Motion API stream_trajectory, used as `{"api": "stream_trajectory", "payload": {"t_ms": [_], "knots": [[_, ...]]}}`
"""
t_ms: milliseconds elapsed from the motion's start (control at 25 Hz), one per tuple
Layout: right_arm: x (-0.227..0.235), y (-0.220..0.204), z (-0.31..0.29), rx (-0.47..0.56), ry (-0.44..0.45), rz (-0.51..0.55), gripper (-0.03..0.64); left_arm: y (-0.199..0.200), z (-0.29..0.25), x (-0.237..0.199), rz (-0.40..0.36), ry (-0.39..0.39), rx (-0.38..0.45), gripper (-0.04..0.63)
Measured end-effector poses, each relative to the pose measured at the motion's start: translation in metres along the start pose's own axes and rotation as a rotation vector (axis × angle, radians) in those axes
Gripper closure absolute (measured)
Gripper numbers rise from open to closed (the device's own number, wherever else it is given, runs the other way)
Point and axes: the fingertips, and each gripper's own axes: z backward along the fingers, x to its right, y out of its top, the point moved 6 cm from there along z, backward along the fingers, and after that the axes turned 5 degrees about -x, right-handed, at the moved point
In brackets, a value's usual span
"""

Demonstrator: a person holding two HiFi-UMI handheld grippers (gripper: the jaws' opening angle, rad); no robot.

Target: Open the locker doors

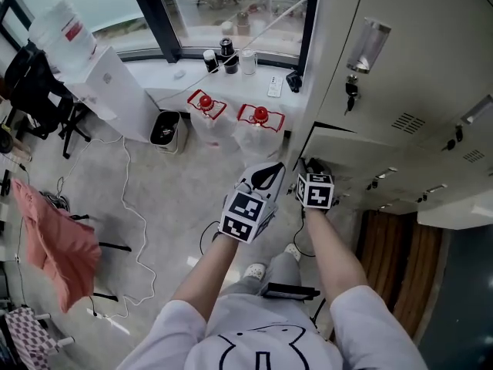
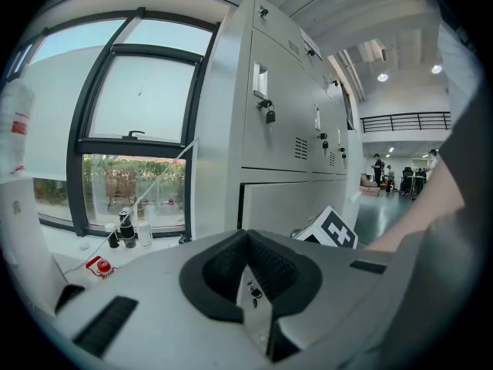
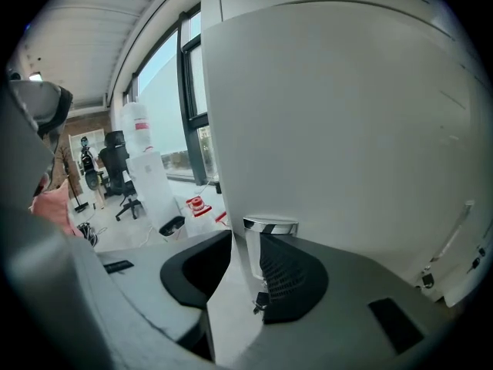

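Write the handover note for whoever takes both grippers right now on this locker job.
Left gripper: open, empty, beside the right one and facing the lockers.
Right gripper: open, jaws either side of the chrome handle on the lower locker door, not clamped.
Done: that door looks slightly ajar, with a dark gap along its edge; it is not swung open.
Left: close on the handle, pull the door wide, then open the upper door, which is shut, and the others.

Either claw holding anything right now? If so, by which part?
Nothing is gripped. The right claw straddles the locker door handle, with a gap showing at one pad. The left claw is empty.
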Motion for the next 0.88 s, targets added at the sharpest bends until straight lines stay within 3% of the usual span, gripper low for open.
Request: {"api": "stream_trajectory", "payload": {"t_ms": [480, 880], "knots": [[-0.009, -0.036, 0.051, -0.015, 0.008, 0.033, 0.503, -0.01, 0.012, 0.032, -0.044, -0.102, -0.018, 0.575], [0.003, -0.082, 0.116, -0.044, 0.002, 0.041, 0.5, -0.012, 0.005, 0.077, -0.071, -0.246, -0.025, 0.575]]}}
